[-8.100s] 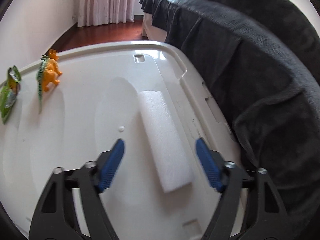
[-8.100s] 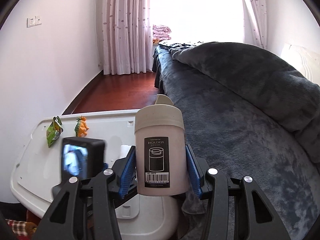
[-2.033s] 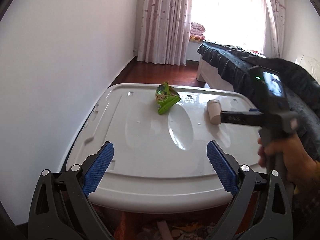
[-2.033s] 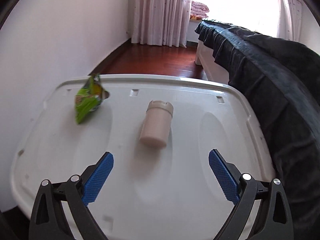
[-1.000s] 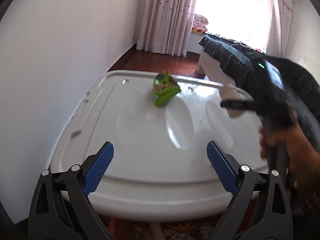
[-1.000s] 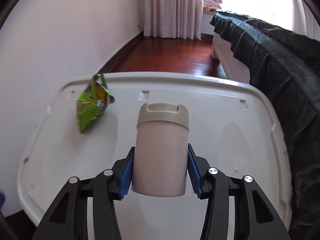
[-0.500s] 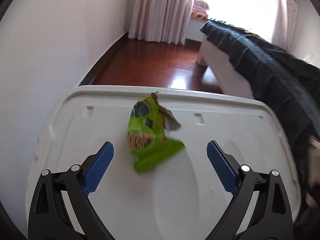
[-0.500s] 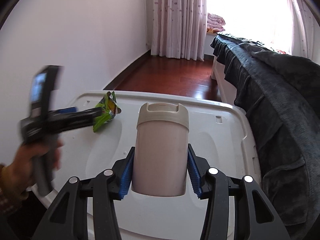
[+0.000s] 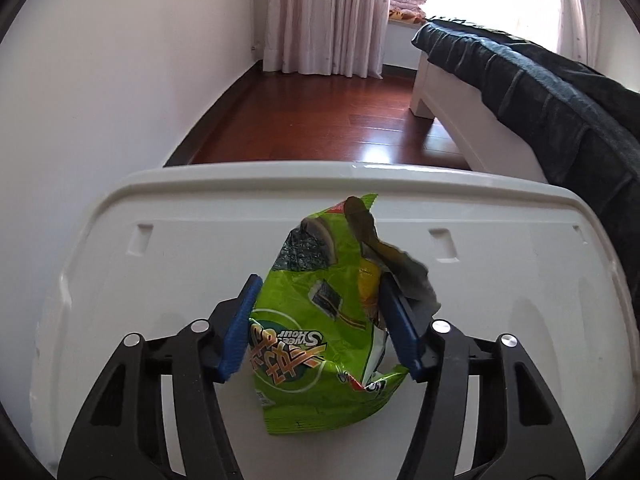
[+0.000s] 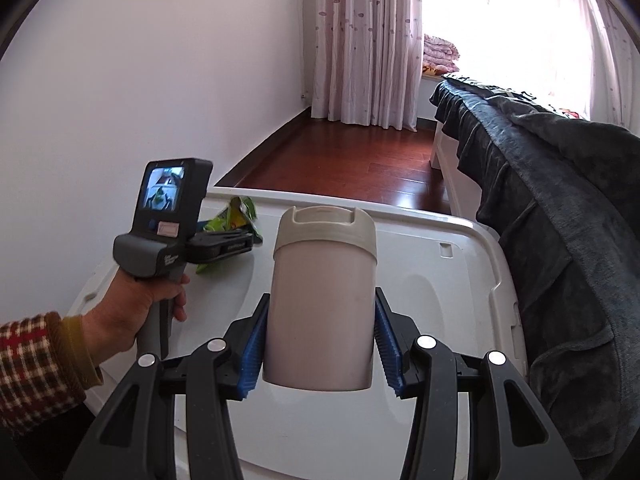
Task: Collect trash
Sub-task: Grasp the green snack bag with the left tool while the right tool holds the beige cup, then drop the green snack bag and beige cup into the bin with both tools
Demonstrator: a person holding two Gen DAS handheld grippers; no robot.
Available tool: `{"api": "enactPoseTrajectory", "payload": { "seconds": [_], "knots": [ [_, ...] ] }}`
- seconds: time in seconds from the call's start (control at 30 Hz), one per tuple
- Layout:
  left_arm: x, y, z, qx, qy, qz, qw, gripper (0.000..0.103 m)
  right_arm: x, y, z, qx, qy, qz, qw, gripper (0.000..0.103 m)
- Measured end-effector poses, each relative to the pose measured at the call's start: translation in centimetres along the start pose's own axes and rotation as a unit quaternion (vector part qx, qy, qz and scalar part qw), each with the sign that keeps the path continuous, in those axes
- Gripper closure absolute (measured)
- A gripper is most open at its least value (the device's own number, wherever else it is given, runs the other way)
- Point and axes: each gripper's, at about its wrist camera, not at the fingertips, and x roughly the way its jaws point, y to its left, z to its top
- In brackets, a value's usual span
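A crumpled green snack bag (image 9: 320,320) sits on the white plastic lid (image 9: 160,272). My left gripper (image 9: 320,328) is shut on the bag, its blue pads pressing both sides. In the right wrist view the bag (image 10: 230,224) shows beyond the left gripper (image 10: 224,244), held in a hand. My right gripper (image 10: 318,344) is shut on a beige cylindrical bin (image 10: 322,300) with a cream lid, held upright above the white lid (image 10: 440,292).
A bed with a dark grey blanket (image 10: 560,220) runs along the right side of the lid. A white wall (image 9: 100,100) is on the left. Red wooden floor (image 9: 328,120) and curtains lie beyond the lid's far edge.
My left gripper has moved forward and closed on the green bag. My right gripper still holds the bin, raised slightly higher over the lid.
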Motion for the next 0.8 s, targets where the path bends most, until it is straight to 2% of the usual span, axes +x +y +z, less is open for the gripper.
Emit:
{"api": "enactPoseTrajectory", "payload": {
  "seconds": [0.33, 0.53, 0.8],
  "knots": [
    [-6.9, 0.6, -3.3, 0.01, -0.032, -0.027, 0.9991, 0.046, -1.0, 0.9, -0.3, -0.004, -0.009, 0.002, 1.0, 0.056],
    [-11.8, 1.2, -6.0, 0.011, -0.043, -0.031, 0.9985, 0.046, -1.6, 2.2, -0.8, -0.012, -0.008, 0.008, 1.0, 0.056],
    [-20.0, 2.4, -11.3, 0.015, -0.054, -0.034, 0.9978, 0.046, -5.1, 5.2, -4.2, 0.0, -0.001, 0.03, 1.0, 0.056]
  ]
}}
